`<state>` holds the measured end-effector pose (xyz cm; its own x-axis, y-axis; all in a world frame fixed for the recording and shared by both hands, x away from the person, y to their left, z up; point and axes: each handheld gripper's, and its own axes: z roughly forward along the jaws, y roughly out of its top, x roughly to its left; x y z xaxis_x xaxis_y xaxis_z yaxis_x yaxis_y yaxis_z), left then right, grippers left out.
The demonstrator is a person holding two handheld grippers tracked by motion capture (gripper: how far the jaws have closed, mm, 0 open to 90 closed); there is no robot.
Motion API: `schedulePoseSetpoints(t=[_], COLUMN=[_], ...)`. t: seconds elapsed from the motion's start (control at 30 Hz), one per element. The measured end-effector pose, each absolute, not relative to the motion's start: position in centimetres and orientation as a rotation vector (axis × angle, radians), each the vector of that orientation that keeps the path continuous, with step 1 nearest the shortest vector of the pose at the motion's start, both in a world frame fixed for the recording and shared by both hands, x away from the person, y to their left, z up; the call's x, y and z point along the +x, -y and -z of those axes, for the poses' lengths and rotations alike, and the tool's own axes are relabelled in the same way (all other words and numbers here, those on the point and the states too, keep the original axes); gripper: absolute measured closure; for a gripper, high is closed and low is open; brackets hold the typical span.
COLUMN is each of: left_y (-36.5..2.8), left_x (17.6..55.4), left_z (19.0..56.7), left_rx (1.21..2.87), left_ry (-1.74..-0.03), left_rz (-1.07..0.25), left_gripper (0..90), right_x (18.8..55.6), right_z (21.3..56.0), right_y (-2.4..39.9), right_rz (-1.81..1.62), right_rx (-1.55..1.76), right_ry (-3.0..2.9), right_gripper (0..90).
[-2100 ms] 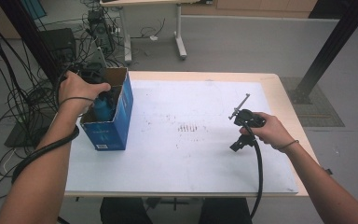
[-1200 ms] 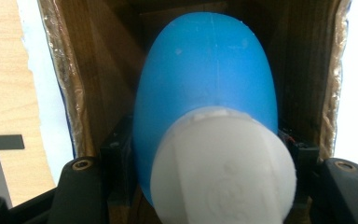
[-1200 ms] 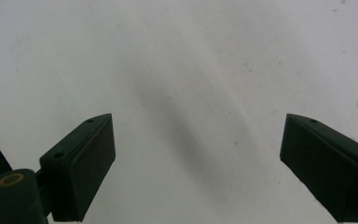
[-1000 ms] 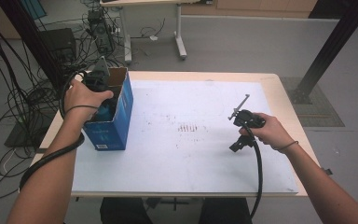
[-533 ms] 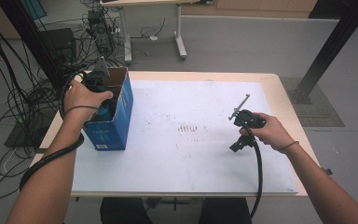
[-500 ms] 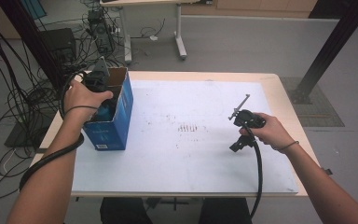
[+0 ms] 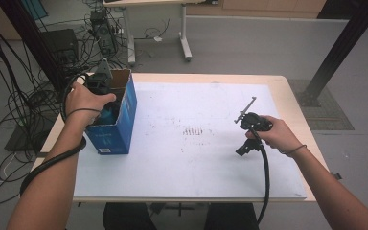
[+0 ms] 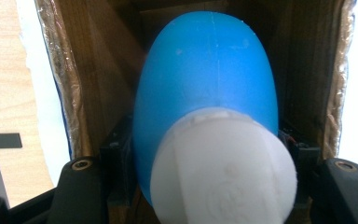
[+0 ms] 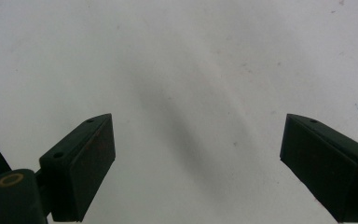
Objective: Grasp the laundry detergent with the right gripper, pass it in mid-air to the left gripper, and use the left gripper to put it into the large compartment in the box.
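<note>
On top of the big table (image 7: 287, 96) lies a white sheet (image 7: 196, 158) that covers most of it, with some small dark marks near its middle. Over at the left side of the sheet stands a blue box (image 7: 117, 129) made of cardboard, open at the top and brown inside. From the bottom of the high view come the person's two arms, one on each side. Down in the box is the left gripper (image 7: 106, 93), held by the left hand (image 7: 84, 98), and a black cable loops from it back around the arm. Inside the box sits a blue bottle (image 8: 205, 93) with a white cap (image 8: 221, 168). In the left gripper view, the bottle stands right between the two black jaws, and the jaws squeeze its sides, so this gripper is grasping the blue bottle. The cap points at the camera and the round blue end points deeper into the box. Far off on the right side of the sheet is the right gripper (image 7: 246, 111), held by the right hand (image 7: 275, 134), well apart from the box. In the right gripper view its two jaws stand wide apart over the bare white sheet with nothing between them, so it is let go and holds nothing.
</note>
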<state>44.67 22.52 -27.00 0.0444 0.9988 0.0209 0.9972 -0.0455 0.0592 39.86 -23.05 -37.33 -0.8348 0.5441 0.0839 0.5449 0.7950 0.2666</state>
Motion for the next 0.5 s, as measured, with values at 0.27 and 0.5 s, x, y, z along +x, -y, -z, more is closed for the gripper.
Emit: schedulePoseSetpoints(t=[0.27, 0.5], left_y=[-22.61, -22.62], left_x=[44.74, 44.76], left_z=[27.00, 27.00], left_rx=[2.248, 2.244], left_ry=[-2.153, -2.156], left_rz=[-0.084, -0.081], left_gripper=[37.1, 37.1], right_x=[39.86, 39.88], right_z=[37.32, 37.33], right_y=[22.98, 22.96], right_rz=[0.439, 0.438], right_rx=[-0.904, -0.908], right_ry=[2.975, 2.973], right_gripper=[10.3, 10.3])
